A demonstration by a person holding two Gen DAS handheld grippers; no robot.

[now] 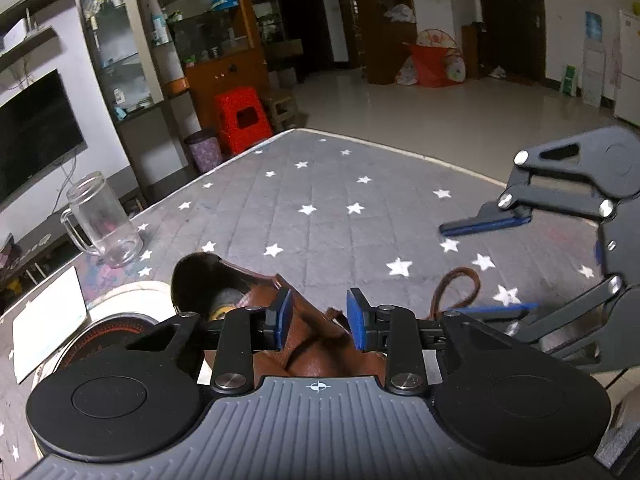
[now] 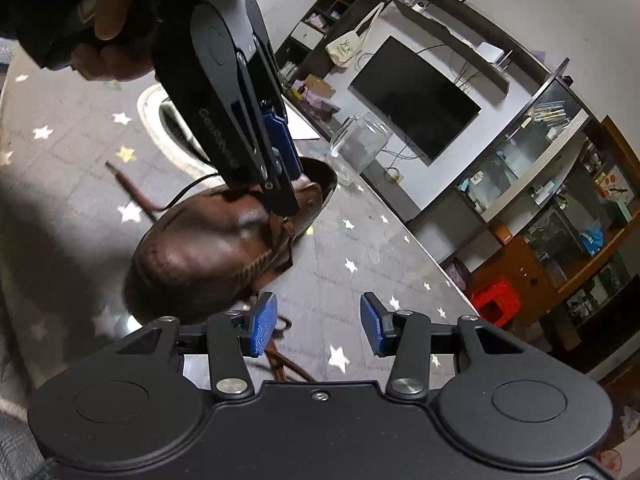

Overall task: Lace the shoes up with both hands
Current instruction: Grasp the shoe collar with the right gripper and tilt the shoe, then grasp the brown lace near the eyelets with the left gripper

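Note:
A brown leather shoe [image 2: 200, 252] lies on the star-patterned grey cloth [image 1: 340, 200], its opening towards the glass jug. My left gripper [image 1: 320, 320] hangs open right over the shoe's lacing area [image 1: 316, 344], its blue pads either side of the tongue and holding nothing. From the right wrist view, that left gripper [image 2: 284, 200] points down onto the shoe's throat, held by a person's hand [image 2: 104, 20]. My right gripper [image 2: 320, 328] is open beside the shoe's right side. A brown lace loop [image 1: 456, 288] lies under it; the other lace end [image 2: 132, 196] trails left.
A clear glass jug [image 1: 104, 220] stands near the table's left edge. Beside the shoe sit a round white-rimmed appliance [image 1: 120, 320] and a white sheet [image 1: 48, 328]. The starred cloth stretches far ahead. Shelves, a television and a red stool [image 1: 240, 116] are beyond the table.

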